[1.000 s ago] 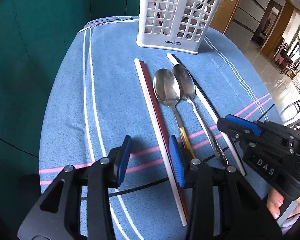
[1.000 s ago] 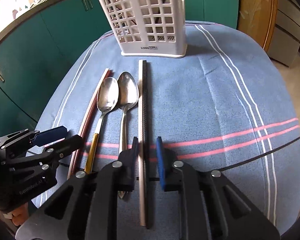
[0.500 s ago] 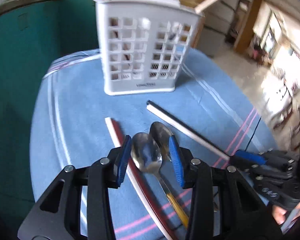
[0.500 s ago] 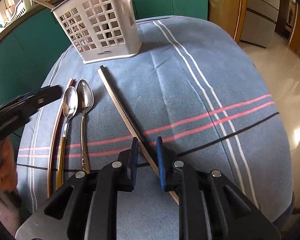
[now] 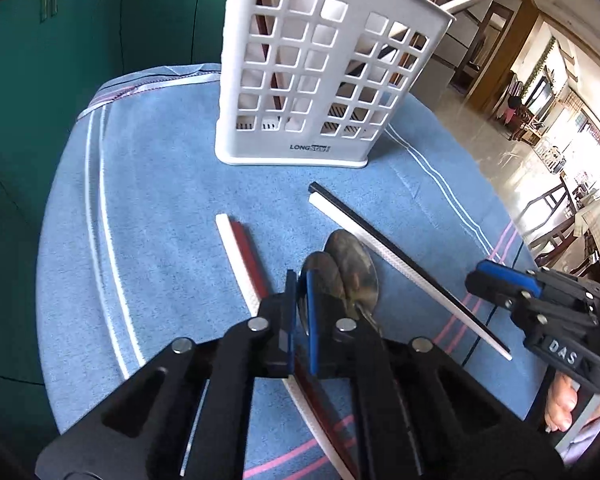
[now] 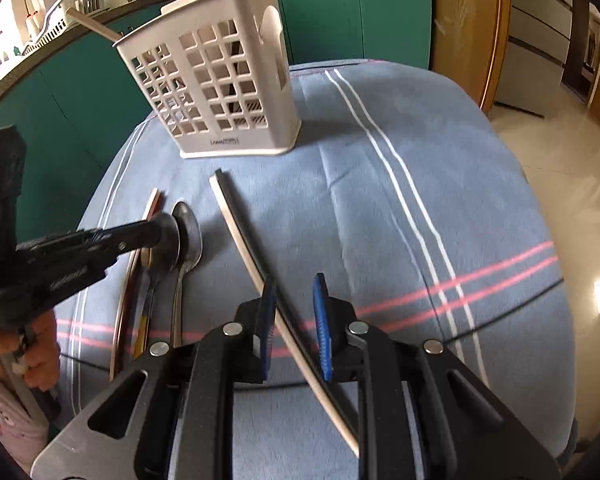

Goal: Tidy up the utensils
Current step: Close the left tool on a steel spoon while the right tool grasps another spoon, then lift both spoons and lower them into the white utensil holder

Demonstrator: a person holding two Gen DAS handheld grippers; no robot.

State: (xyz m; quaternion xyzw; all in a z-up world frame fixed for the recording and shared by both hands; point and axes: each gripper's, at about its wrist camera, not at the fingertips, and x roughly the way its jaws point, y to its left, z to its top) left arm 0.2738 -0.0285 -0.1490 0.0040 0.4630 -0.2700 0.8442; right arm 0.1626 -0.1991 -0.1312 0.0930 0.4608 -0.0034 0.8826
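Observation:
A white slotted utensil holder stands at the back of the blue cloth; it also shows in the right wrist view. My left gripper is shut on the bowl edge of the gold-handled spoon, seen from the right wrist view too. A second spoon lies beside it. A red-and-white chopstick pair lies to the left. My right gripper is open, its jaws on either side of the black-and-white chopstick pair.
The blue striped tablecloth covers a small table with edges close on all sides. Green cabinets stand behind. Some sticks stand in the holder. A tiled floor lies to the right.
My left gripper moved forward over the spoons and shut on the gold-handled spoon's bowl. My right gripper opened around the black-and-white chopsticks, which turned aslant.

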